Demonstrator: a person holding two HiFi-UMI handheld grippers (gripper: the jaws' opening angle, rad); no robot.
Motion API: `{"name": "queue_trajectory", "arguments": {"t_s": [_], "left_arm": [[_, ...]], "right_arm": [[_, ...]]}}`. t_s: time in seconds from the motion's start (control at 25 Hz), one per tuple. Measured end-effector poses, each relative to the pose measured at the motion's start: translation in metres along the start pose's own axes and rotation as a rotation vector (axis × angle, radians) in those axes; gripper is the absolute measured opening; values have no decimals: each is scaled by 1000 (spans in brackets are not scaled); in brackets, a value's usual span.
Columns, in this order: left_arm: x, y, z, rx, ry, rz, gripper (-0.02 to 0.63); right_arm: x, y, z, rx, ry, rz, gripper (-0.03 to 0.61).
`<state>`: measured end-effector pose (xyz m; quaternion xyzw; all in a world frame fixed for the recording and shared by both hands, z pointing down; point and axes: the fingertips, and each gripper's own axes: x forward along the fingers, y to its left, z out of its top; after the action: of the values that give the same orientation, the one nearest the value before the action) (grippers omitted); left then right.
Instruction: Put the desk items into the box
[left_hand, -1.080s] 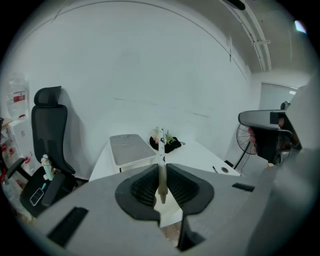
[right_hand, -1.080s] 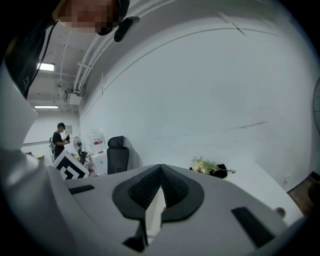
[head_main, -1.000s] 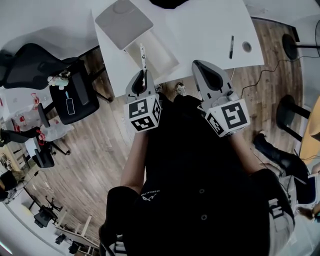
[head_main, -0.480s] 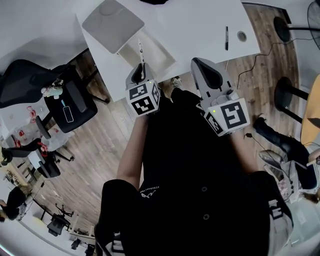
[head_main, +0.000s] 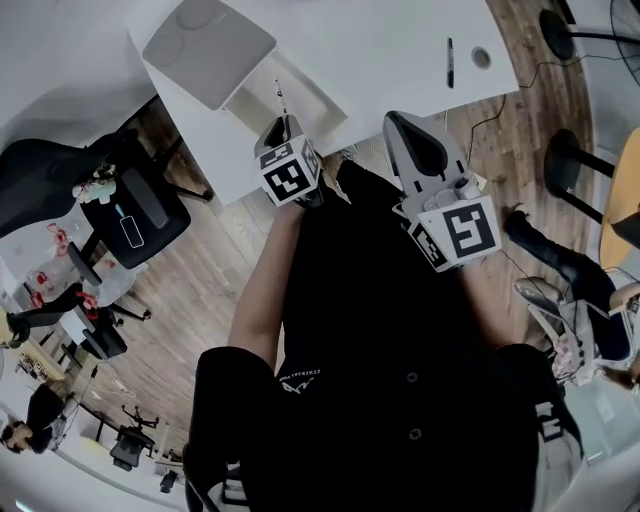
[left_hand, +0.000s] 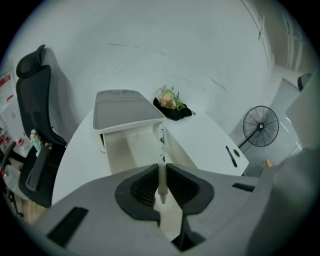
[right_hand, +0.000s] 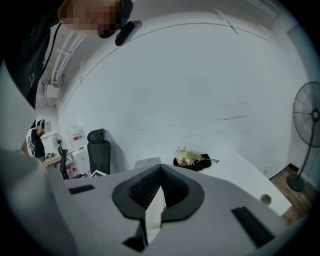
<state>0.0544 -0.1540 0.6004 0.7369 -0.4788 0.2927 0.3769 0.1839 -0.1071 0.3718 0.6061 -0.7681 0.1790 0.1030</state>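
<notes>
A white pen (left_hand: 160, 159) with dark print is clamped between the jaws of my left gripper (left_hand: 161, 172), its tip pointing at the open white box (left_hand: 127, 147). The box's grey lid (left_hand: 125, 107) leans over its far end. In the head view the left gripper (head_main: 281, 130) hovers at the desk's near edge, with the pen (head_main: 279, 98) reaching over the box (head_main: 322, 103). My right gripper (head_main: 399, 124) is shut with nothing in it, right of the box and off the desk edge. A black pen (head_main: 450, 62) lies on the desk at the far right.
The white desk (head_main: 380, 50) has a round cable hole (head_main: 481, 58) beside the black pen. A bunch of flowers on black cloth (left_hand: 172, 102) lies beyond the box. A black office chair (head_main: 120, 205) stands to the left, and a floor fan (left_hand: 260, 127) to the right.
My left gripper has moved forward with the white pen, closer to the open box. The right gripper has hardly moved.
</notes>
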Motion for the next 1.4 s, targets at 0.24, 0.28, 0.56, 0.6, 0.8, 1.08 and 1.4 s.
{"name": "queue_trajectory", "arguments": {"t_s": [0.24,0.28,0.56,0.6,0.8,1.08,1.4], "left_arm": [[22,7,1,-37,48,-10,57],[26,9,1,-40,56,-4,57],[52,10,-2,-103,101,11,57],[55,11,-3,-106,106,17,57],[70,15,-4,-80,138,33,57],[78,19,-13,-80,167,71,57],[79,15,-13,-74,157,35,64]], "right_arm": [[14,-5,-6,14,28,-27,-2],[16,-6,-6,15,32,-30,-2],[23,-25,-7,35,51,-62,-2],[24,-26,-8,37,53,-66,-2],[33,-31,-9,45,63,-92,-2],[30,-35,-13,60,70,-124,-2],[26,-35,-14,64,65,-134,-2]]}}
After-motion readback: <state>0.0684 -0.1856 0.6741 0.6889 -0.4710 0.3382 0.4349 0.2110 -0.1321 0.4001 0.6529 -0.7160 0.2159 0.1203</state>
